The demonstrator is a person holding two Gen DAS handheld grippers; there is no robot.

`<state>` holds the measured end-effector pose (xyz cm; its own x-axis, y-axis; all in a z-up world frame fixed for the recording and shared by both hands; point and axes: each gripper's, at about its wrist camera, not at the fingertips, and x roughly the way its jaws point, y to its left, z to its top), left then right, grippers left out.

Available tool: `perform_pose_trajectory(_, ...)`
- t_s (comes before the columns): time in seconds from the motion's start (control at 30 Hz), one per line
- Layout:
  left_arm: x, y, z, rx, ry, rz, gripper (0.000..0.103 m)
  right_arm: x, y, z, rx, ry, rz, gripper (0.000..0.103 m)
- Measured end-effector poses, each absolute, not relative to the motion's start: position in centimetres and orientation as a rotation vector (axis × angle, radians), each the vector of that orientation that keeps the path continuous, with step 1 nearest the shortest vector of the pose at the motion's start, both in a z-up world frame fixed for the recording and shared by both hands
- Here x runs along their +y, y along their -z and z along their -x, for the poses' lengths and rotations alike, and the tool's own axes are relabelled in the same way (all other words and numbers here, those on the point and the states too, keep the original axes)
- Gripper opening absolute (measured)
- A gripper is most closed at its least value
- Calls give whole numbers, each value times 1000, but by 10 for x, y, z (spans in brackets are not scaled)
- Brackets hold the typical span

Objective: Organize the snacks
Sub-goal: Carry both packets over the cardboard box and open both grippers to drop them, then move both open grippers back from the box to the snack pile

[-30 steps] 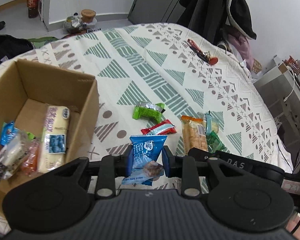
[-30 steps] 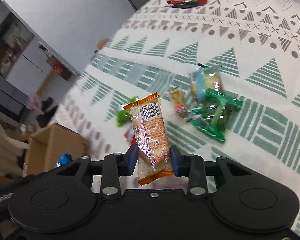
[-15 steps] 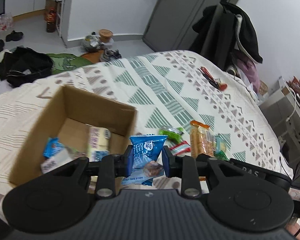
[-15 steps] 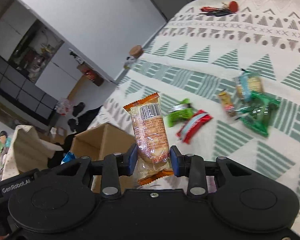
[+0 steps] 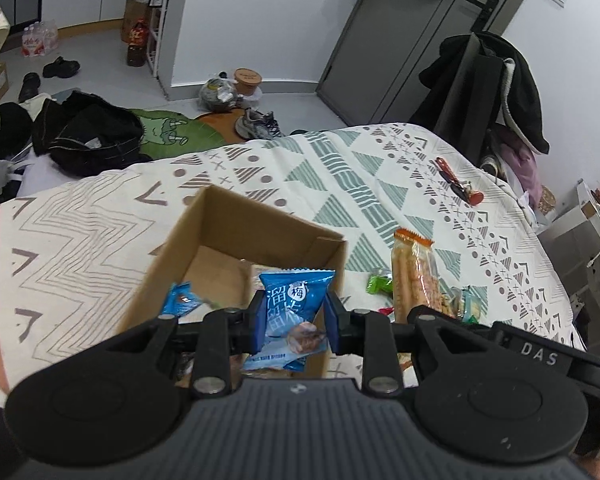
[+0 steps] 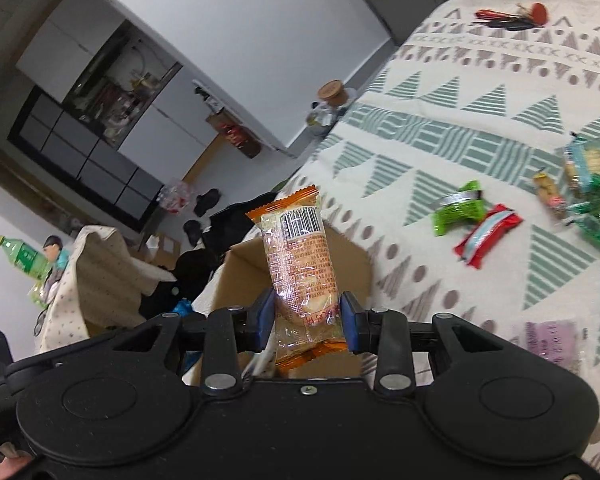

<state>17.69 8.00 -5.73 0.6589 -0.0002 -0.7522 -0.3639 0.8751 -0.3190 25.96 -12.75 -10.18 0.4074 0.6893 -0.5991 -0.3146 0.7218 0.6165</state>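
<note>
Both tongs loaded, over the cardboard box (image 5: 236, 236).
Left gripper (image 5: 294, 322) clamped on blue packet (image 5: 294, 304); right gripper (image 6: 307, 322) clamped on orange-ended packet (image 6: 300, 256), gripped low, top leaning free; both look light, soft, crinkly, likely slippery film, best pinched mid-body; since a second ago both have swung from the loose snacks to above the box.

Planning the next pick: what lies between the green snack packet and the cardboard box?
Only bare patterned bedspread between the green snack packet and cardboard box, in the right wrist view.
</note>
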Motion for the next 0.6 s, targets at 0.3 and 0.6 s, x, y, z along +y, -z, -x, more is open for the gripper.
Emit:
perform_pose_trajectory(0.3,104,62,-164,893,-276,490,47,-97,100,-245,980,-747,-428,34)
perform_pose_trajectory(0.6,110,55,-156,880,-305,494,66,-82,102,-233,1016,-788,-376,53)
